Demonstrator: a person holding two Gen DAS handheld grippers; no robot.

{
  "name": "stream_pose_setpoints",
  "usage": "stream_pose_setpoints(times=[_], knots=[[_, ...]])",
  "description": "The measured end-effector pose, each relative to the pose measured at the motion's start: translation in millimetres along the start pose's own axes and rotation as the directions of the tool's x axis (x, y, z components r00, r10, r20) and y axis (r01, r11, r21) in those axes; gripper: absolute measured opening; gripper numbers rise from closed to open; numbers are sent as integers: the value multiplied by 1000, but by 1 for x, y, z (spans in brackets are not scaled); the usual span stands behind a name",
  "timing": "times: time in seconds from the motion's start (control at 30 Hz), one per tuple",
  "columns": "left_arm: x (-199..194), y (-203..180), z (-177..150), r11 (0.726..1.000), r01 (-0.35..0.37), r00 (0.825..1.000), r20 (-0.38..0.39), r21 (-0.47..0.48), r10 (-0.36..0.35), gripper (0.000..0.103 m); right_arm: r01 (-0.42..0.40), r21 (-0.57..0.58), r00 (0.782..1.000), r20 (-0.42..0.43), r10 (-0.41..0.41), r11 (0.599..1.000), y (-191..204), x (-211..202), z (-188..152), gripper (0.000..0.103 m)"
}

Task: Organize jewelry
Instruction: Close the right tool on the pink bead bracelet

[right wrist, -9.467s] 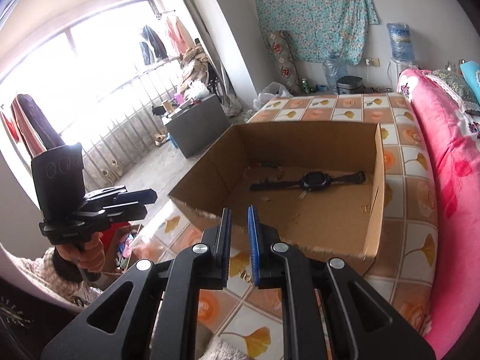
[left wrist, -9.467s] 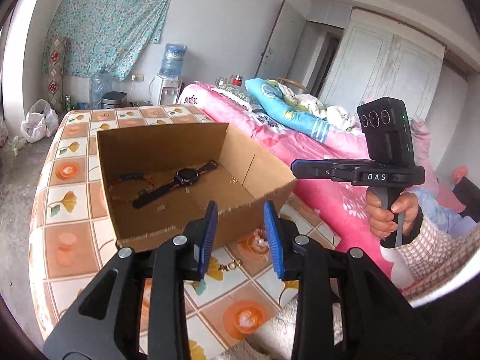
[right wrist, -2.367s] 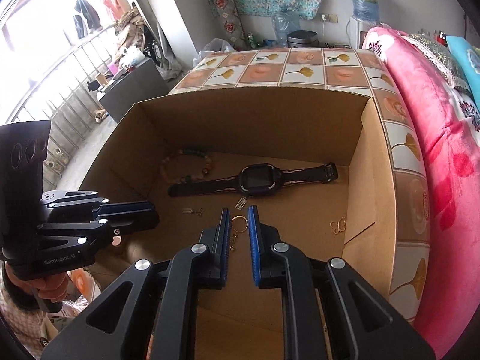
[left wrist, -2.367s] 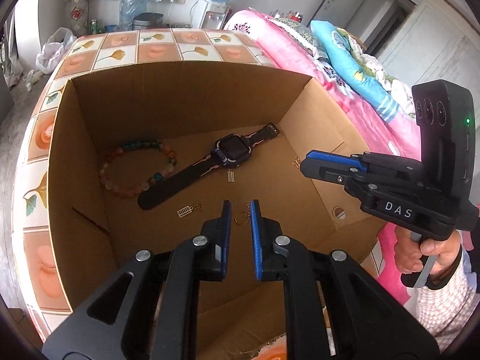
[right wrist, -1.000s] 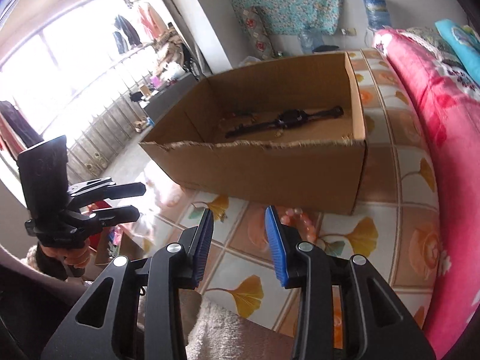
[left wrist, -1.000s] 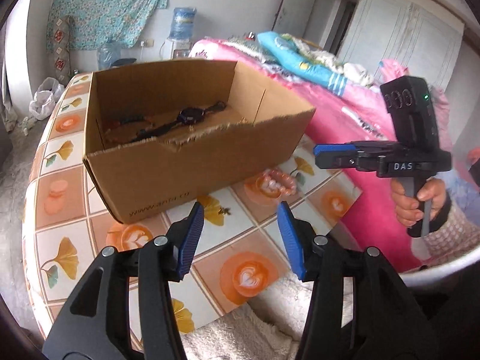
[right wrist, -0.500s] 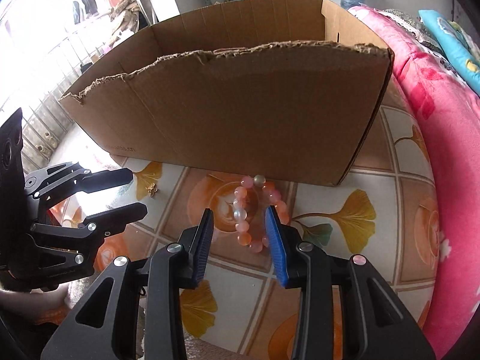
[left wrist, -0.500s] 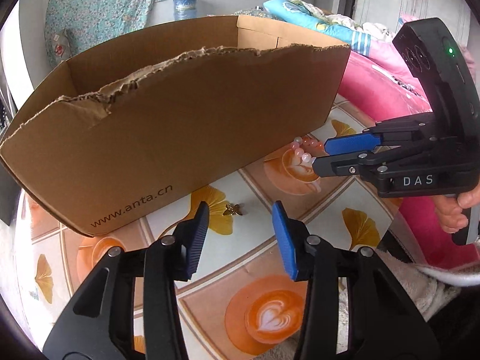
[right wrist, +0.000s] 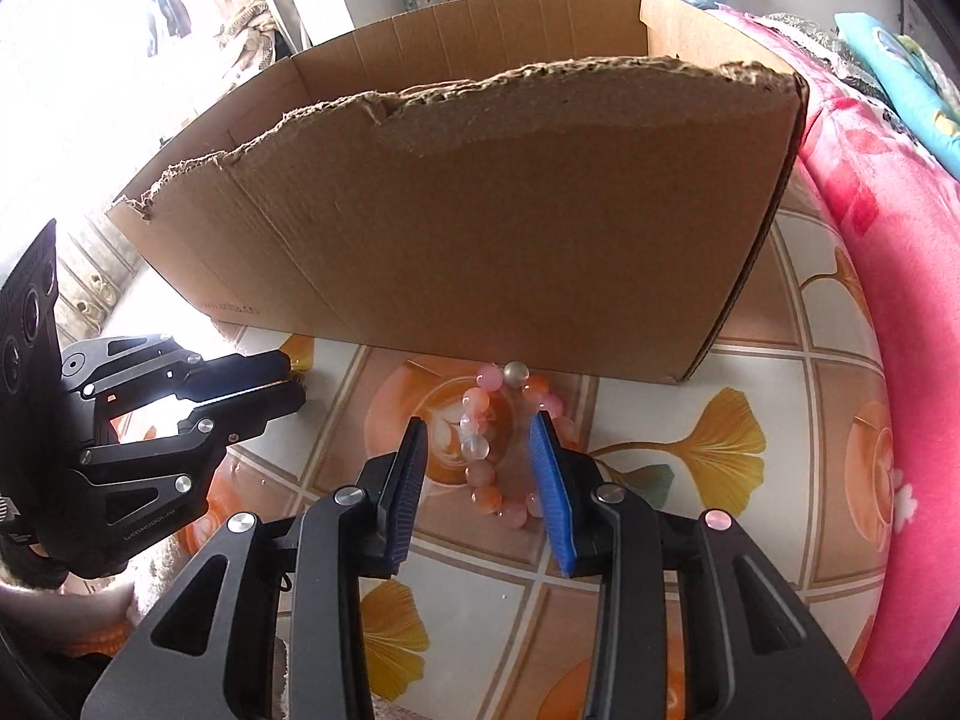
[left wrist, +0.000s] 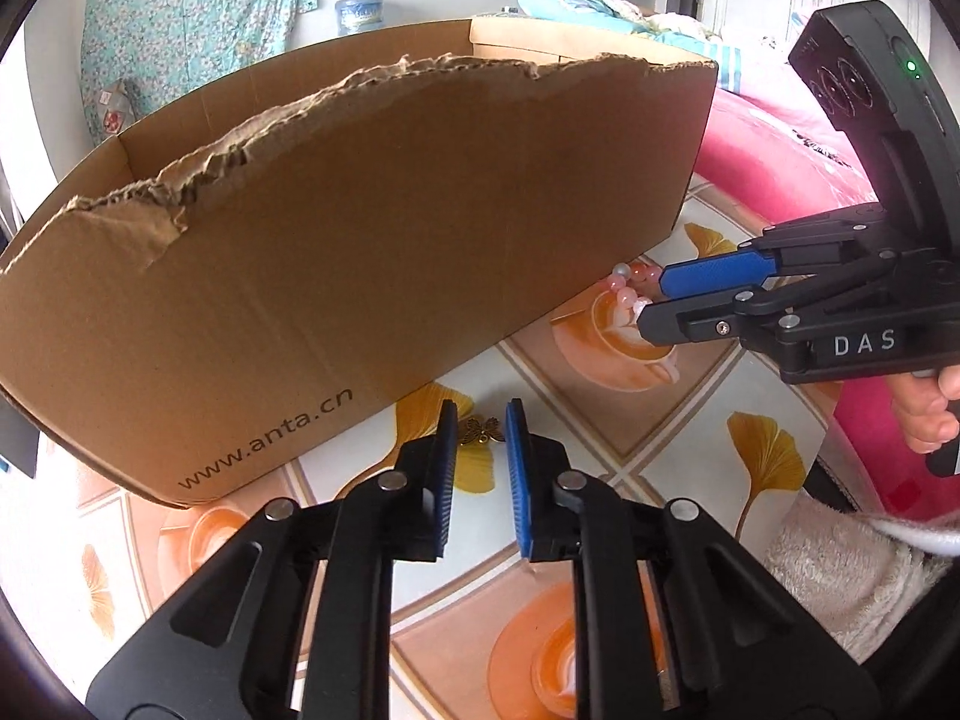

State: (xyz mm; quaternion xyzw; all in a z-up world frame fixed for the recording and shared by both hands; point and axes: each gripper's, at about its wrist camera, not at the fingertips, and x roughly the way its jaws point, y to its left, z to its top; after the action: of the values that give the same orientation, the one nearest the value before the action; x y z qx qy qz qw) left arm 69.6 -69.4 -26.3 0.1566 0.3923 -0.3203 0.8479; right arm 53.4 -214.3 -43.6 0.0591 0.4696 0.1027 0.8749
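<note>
A brown cardboard box (left wrist: 372,228) stands on the tiled table; its inside is hidden. A small gold butterfly charm (left wrist: 480,430) lies on the tiles in front of the box, between the tips of my open left gripper (left wrist: 480,420). A pink bead bracelet (right wrist: 483,450) lies on the tiles by the box's right corner, between the fingers of my open right gripper (right wrist: 480,426), which straddle it low over the table. The bracelet also shows in the left wrist view (left wrist: 627,294), beside the right gripper (left wrist: 654,300). The left gripper shows in the right wrist view (right wrist: 294,381).
A pink flowered bed cover (right wrist: 900,240) borders the table on the right. A fluffy white cloth (left wrist: 840,576) hangs at the table's near edge. A water bottle (left wrist: 358,11) and patterned cloth (left wrist: 198,18) stand against the far wall.
Both grippers came down from over the box and moved close to the table. The left one narrowed around the charm; the right one now straddles the bracelet.
</note>
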Motion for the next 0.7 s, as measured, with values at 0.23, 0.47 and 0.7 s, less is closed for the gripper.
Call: stream_pose_setpoints(times=[0.23,0.47,0.7], knots=[[-2,-3,-4,1000,-5,1000,8,-3,5,12,-1,2,1000,2,1,1000,-2,1,3,35],[-10,-6,-12,999,-26,1000,-12,-30,25,12,1,1,1000,0,-1,1000,-3,1,5,35],[-13,-8,-10,996,-52,996,-72,-76,46,12,7,1,1000,-2,-7,1000,-3,1,5,35]])
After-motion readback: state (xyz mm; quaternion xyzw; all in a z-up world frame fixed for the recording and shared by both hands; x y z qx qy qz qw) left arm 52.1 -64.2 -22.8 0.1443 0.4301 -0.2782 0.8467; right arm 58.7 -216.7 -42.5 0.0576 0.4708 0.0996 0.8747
